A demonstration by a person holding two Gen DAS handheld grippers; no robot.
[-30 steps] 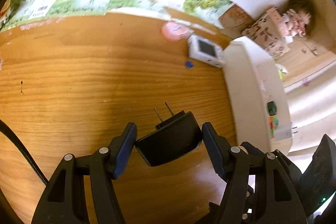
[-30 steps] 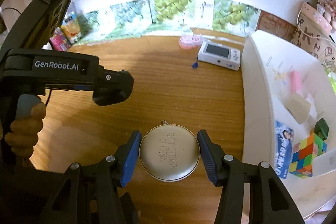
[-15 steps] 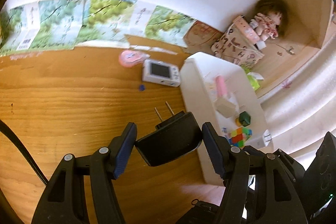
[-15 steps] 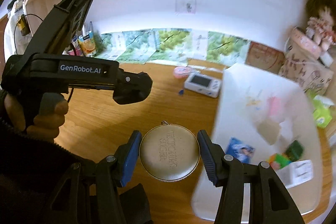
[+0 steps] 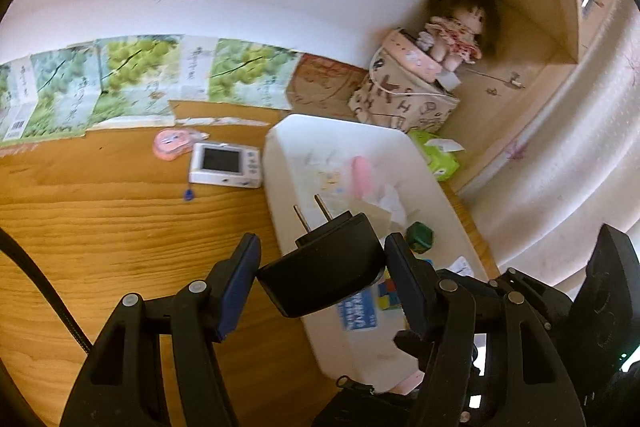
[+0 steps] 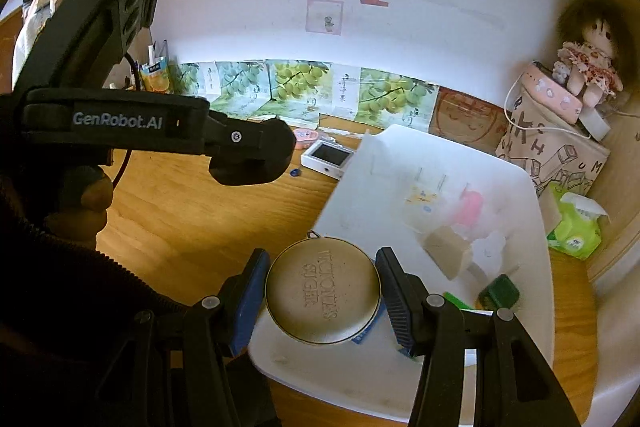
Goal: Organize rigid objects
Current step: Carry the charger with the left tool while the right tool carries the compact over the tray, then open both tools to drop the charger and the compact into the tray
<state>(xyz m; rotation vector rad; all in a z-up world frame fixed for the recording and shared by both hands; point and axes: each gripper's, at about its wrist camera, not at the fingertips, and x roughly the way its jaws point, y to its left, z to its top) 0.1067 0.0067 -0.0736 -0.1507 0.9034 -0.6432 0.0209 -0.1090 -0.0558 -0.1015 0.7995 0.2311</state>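
Observation:
My left gripper (image 5: 322, 273) is shut on a black plug adapter (image 5: 324, 267) with two metal prongs pointing forward, held above the near edge of a white bin (image 5: 288, 155). My right gripper (image 6: 322, 291) is shut on a round silver tin (image 6: 323, 290) with embossed lettering, hanging over the left near corner of the same white bin (image 6: 400, 139). Inside the bin lie a pink piece (image 6: 470, 207), a tan block (image 6: 444, 247), a green cube (image 6: 498, 293) and a colourful puzzle cube (image 5: 390, 297). The left gripper's body (image 6: 248, 155) shows in the right wrist view, upper left.
On the wooden desk (image 5: 100, 219) sit a white device with a screen (image 5: 224, 169), a pink case (image 5: 172, 143) and a small blue bit (image 5: 188, 195). A printed bag (image 6: 556, 143) with a doll (image 6: 588, 63) and a green tissue pack (image 6: 576, 227) stand right of the bin.
Both grippers have lifted and swung right with their objects still held. The bin, earlier off to the right, now lies under and ahead of both grippers.

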